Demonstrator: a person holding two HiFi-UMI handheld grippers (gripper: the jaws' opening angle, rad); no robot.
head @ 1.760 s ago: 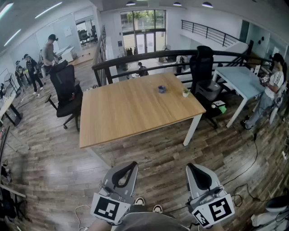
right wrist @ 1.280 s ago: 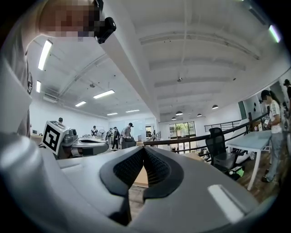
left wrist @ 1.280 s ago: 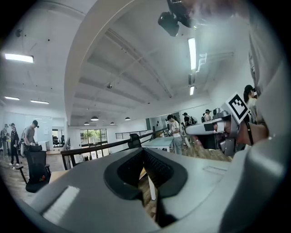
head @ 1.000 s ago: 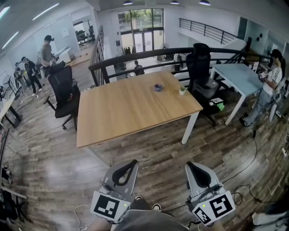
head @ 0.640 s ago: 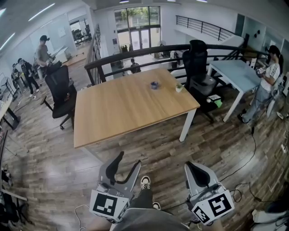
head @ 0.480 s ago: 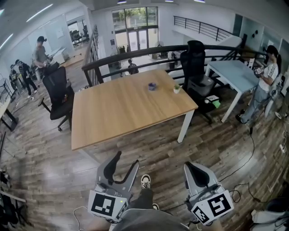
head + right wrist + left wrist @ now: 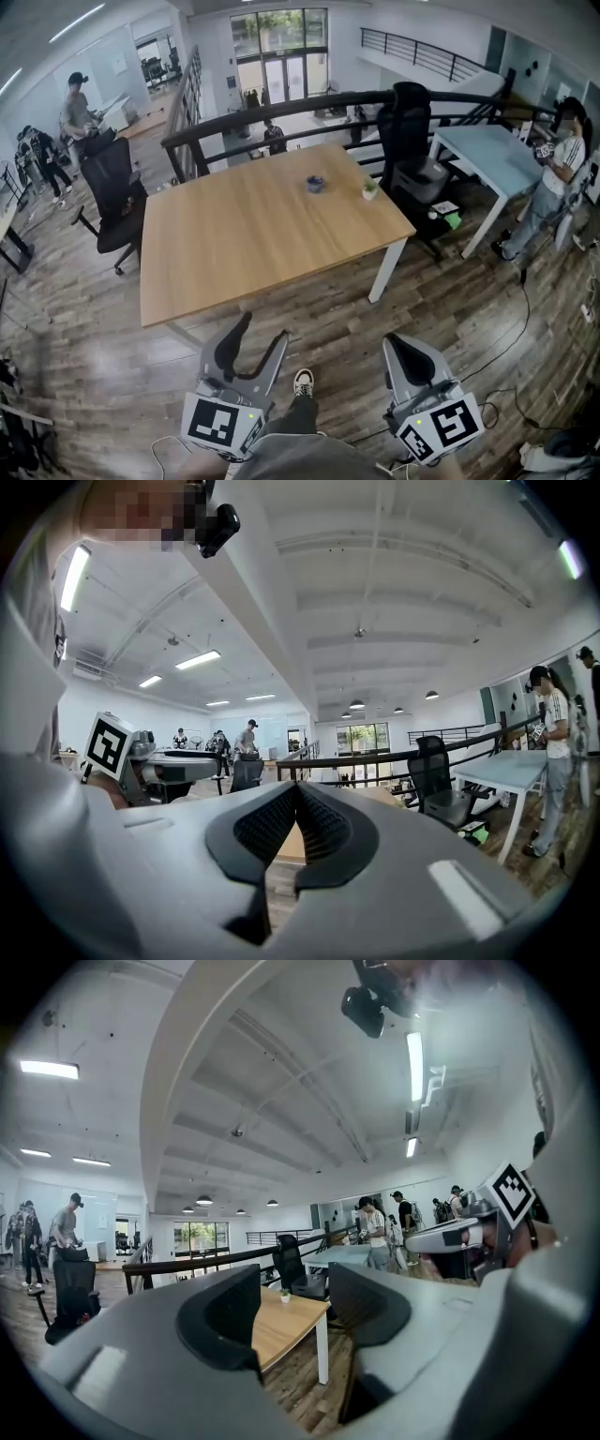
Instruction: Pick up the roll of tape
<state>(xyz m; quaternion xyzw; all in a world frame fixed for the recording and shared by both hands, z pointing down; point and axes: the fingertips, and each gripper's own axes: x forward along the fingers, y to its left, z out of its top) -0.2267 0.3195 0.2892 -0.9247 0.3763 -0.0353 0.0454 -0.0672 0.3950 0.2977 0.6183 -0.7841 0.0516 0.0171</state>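
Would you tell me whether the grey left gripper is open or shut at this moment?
Open: the grey left gripper has just been opening, and its jaws stand well apart with nothing between them.

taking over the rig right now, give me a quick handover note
Left gripper: jaws have just opened, nothing between them.
Right gripper: shut, empty.
Both are low over the floor, short of the wooden table.
Roll of tape: on the far part of the table, near a small potted plant, untouched.
Done: nothing picked up yet.
Left: get to the table, close on the tape, lift it.
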